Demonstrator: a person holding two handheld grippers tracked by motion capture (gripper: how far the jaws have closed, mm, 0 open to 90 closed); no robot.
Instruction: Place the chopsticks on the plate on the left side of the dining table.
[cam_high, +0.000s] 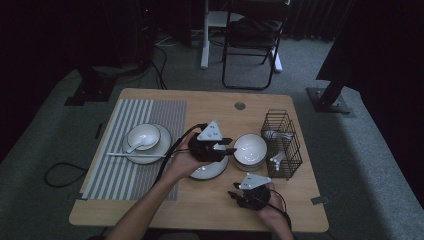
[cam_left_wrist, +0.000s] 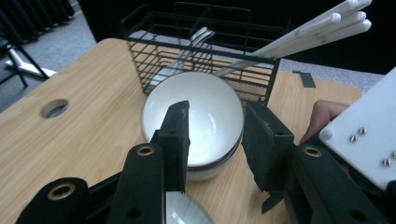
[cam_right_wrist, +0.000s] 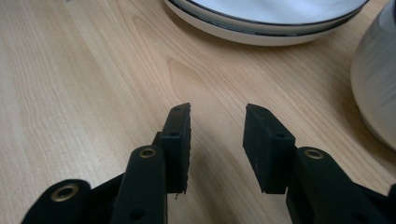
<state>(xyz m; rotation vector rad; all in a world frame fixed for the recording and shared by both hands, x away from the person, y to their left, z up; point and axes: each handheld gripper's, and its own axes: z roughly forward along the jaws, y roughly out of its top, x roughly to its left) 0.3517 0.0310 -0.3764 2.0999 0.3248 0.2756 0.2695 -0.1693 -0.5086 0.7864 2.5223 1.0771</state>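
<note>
- Left gripper (cam_left_wrist: 215, 140), jaws apart and empty, hovers just short of the round white ceramic bowl (cam_left_wrist: 201, 116).
- Right gripper (cam_right_wrist: 217, 140), parted and empty, sits over bare wooden table (cam_right_wrist: 93, 84).

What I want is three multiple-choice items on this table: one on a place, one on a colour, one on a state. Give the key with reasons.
1. Where does the wire basket stand?
A. On the striped mat
B. At the table's right side, beside the white bowl
C. On the floor

2. What colour is the wire basket?
A. Black
B. Red
C. White

3. How do the jaws of the left gripper stand?
A. Open, gripping nothing
B. Shut on a spoon
C. Shut on a chopstick

Key:
1 B: the high view shows it near the right edge, next to the bowl.
2 A: its wires are black in both views.
3 A: the pads stand apart, with the bowl beyond them.
</note>
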